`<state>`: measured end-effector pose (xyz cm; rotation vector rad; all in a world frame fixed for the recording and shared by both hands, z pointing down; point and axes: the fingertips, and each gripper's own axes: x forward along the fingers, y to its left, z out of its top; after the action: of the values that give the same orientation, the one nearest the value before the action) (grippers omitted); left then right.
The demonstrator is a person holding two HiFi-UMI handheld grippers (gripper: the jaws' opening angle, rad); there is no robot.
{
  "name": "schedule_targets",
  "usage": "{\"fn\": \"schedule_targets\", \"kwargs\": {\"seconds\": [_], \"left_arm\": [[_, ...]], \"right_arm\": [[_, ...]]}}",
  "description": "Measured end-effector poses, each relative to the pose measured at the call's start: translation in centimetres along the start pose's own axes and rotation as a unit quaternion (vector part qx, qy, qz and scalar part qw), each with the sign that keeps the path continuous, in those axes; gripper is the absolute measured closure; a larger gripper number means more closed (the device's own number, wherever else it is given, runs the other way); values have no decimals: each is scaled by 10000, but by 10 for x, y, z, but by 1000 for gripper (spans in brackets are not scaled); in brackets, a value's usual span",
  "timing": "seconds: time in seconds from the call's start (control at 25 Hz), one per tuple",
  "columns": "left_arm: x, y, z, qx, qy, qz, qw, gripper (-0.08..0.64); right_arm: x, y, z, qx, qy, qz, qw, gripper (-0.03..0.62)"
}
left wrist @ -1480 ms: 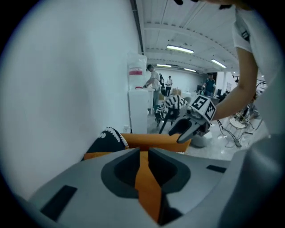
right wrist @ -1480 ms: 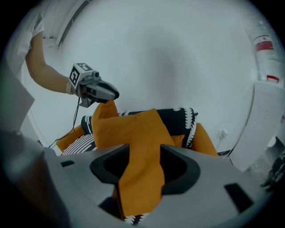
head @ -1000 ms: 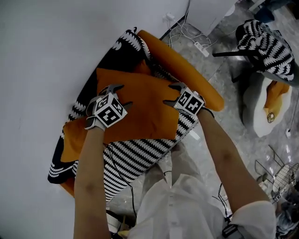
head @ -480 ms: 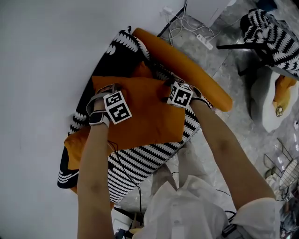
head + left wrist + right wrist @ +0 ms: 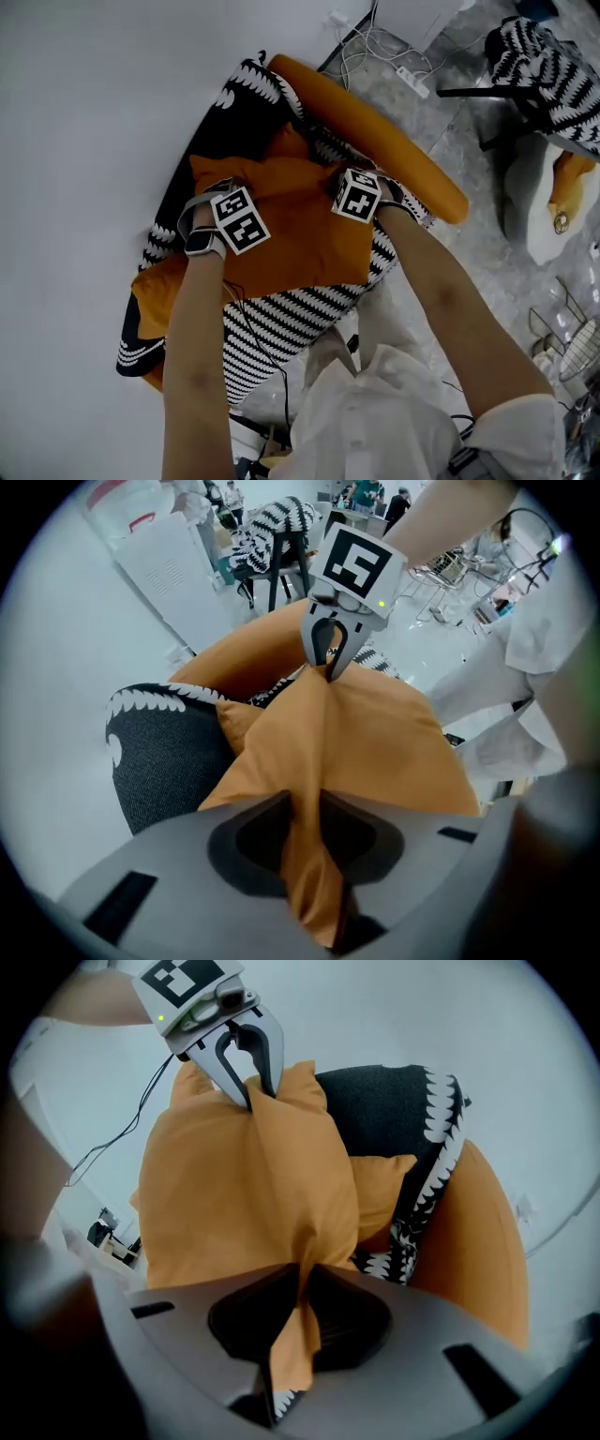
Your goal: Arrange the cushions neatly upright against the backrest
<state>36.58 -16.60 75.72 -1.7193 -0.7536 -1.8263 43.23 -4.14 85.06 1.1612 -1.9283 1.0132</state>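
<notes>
A large orange cushion (image 5: 300, 234) lies on the seat of an orange armchair, over a black-and-white striped cover (image 5: 281, 314). My left gripper (image 5: 221, 186) pinches a fold at the cushion's left corner (image 5: 309, 761), its jaws closing with the fabric pressed between them. My right gripper (image 5: 335, 171) pinches the opposite corner (image 5: 281, 1222) in the same way, also closing. Each gripper shows in the other's view: the right gripper (image 5: 328, 663) and the left gripper (image 5: 249, 1082). A smaller orange cushion (image 5: 384, 1194) sits behind, against a black cushion with white tooth trim (image 5: 394, 1110).
The chair's orange padded rim (image 5: 375, 127) curves along the right side. A white wall (image 5: 75, 141) stands to the left. A power strip with cables (image 5: 412, 82) lies on the floor. A second chair with a striped cover (image 5: 544, 66) stands at the far right.
Both grippers went from open above the cushion to closed on its far corners. The fabric has bunched up between them, and the hands have drawn slightly together.
</notes>
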Motion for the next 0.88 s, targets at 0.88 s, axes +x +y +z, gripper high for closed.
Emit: {"fn": "schedule_targets", "kwargs": {"seconds": [0.88], "left_arm": [[-118,-94,59,-298,-704,121,9970,541]], "right_arm": [[-144,83,-39,177,102,-360,9991,579]]}}
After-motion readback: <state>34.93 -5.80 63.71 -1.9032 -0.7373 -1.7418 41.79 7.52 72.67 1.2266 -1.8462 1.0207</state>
